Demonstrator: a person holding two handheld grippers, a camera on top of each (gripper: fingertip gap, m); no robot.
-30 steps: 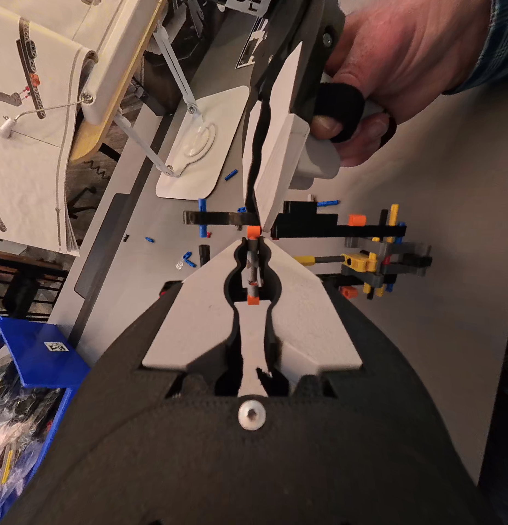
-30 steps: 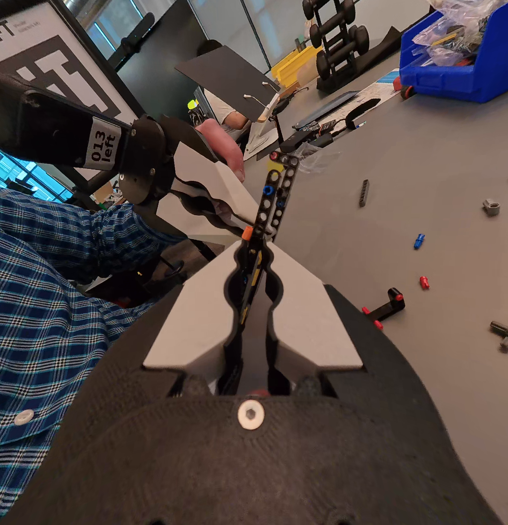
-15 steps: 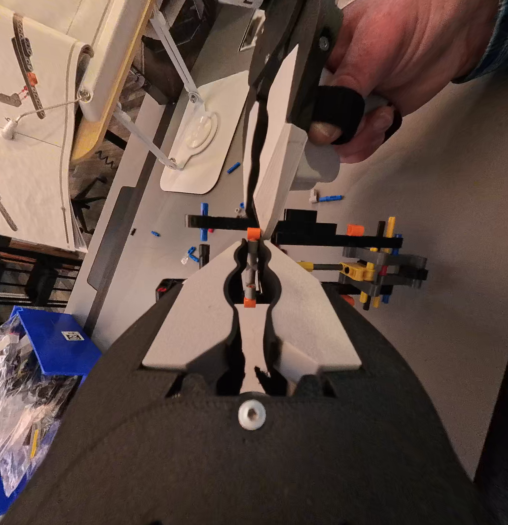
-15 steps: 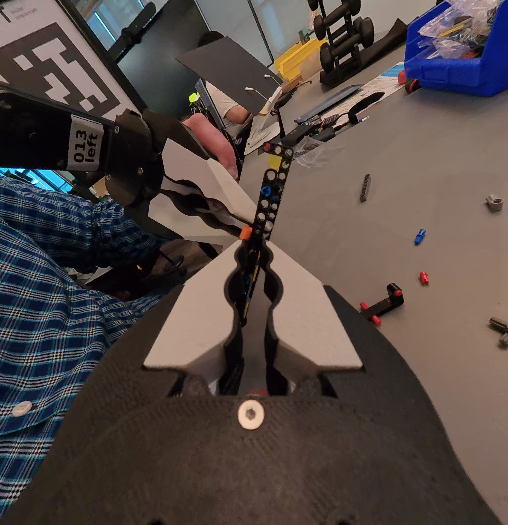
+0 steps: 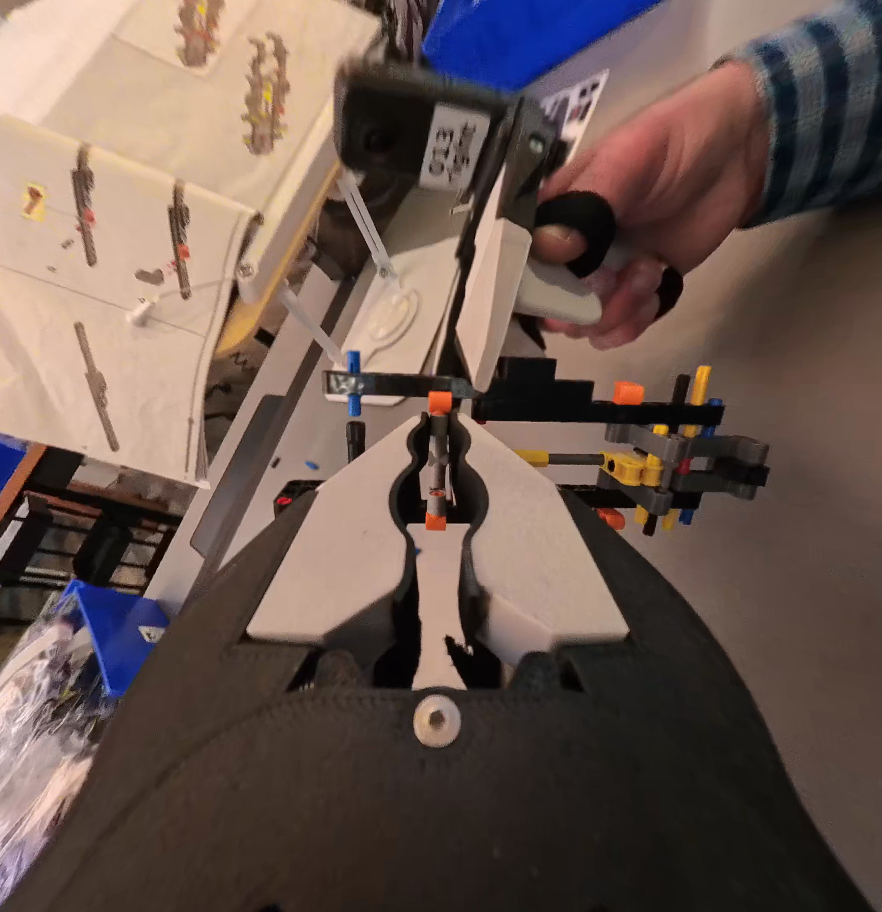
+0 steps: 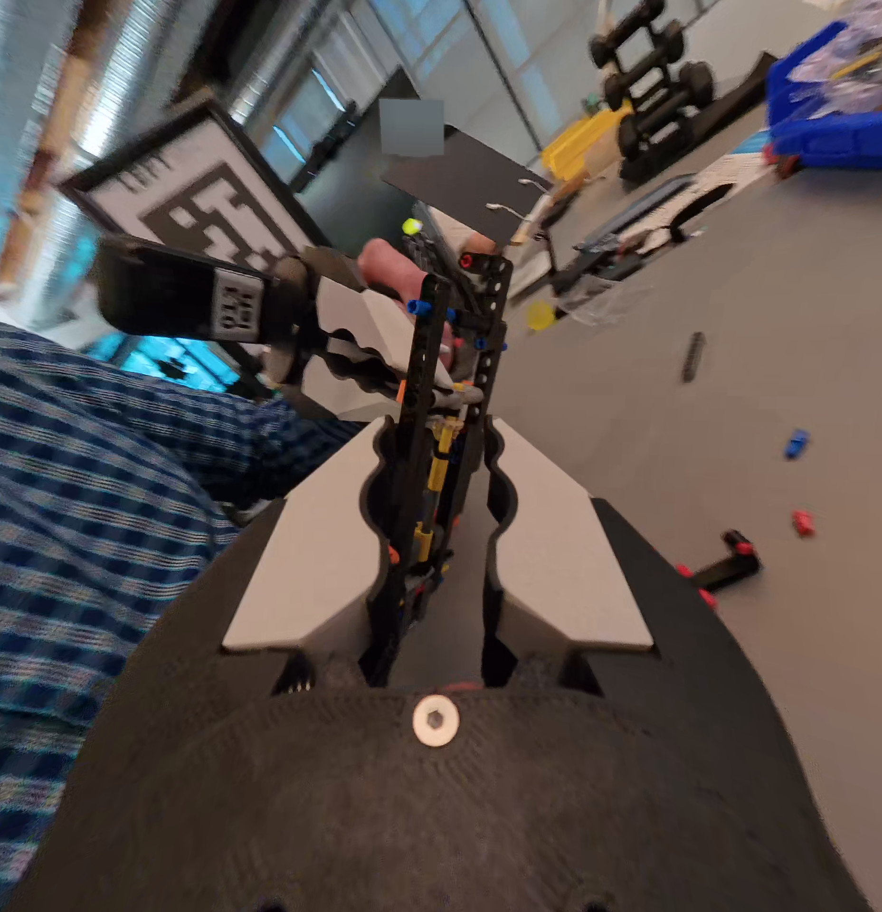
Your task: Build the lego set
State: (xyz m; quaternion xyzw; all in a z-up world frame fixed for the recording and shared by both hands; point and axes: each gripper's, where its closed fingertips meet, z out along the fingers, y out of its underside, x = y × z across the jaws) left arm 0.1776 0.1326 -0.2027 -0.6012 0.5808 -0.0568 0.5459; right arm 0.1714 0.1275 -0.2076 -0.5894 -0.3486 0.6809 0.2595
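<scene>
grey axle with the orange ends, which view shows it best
The left wrist view: the grey axle runs lengthwise between the left gripper fingers, both orange ends visible. In the right wrist view black beams mostly hide it; only an orange bit shows.

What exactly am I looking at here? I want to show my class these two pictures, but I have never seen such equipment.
No robot is at work: a person holds a hand-operated gripper in each hand, and each gripper carries a camera looking forward along its two fingers. One picture comes from the left gripper, the other from the right gripper.

The left one is shut on a short grey rod with orange ends. The right one stands open around a half-built lego model of black beams with yellow and grey parts, so the left gripper seems to carry it. In the left view you also see the person's hand working the right gripper.

On the grey table lie loose small pieces, blue, red and black. A blue bin with bagged parts stands farther back, and an open instruction booklet stands propped nearby.
</scene>
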